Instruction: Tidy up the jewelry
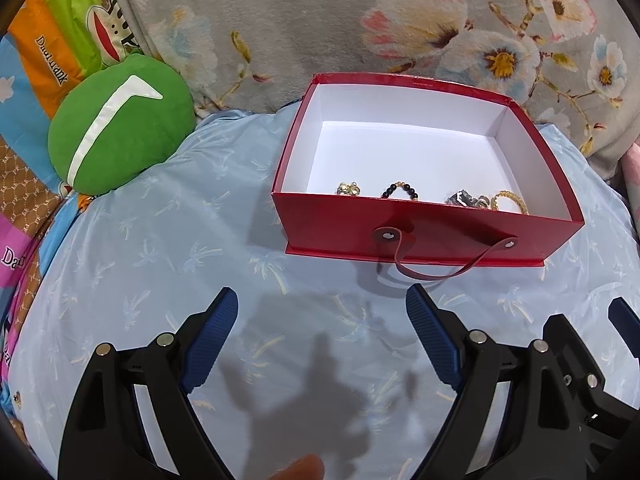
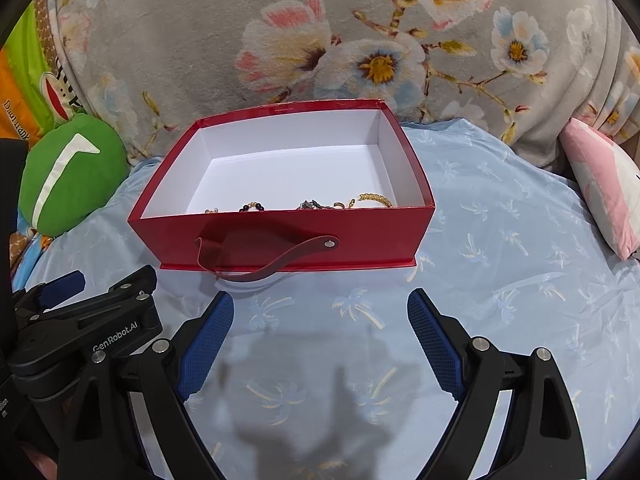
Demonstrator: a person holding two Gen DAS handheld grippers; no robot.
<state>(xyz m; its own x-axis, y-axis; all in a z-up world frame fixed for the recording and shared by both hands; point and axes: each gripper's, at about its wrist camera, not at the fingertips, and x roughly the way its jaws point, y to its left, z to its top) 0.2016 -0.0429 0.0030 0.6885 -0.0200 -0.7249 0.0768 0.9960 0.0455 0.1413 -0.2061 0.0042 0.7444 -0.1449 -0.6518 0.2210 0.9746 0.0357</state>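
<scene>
A red box (image 1: 420, 228) with a white inside and a strap handle (image 1: 440, 268) stands open on the light blue bedsheet; it also shows in the right wrist view (image 2: 280, 240). Along its near wall lie a black bead bracelet (image 1: 400, 191), a gold chain (image 1: 510, 201), a dark metal piece (image 1: 464, 199) and a small gold piece (image 1: 348, 189). My left gripper (image 1: 322, 308) is open and empty, in front of the box. My right gripper (image 2: 320, 310) is open and empty, also in front of the box, beside the left gripper.
A green round cushion (image 1: 120, 124) lies left of the box. A grey floral blanket (image 1: 320, 20) rises behind it. A pink pillow (image 2: 604, 184) lies at the right. A colourful printed cloth (image 1: 44, 52) is at the far left.
</scene>
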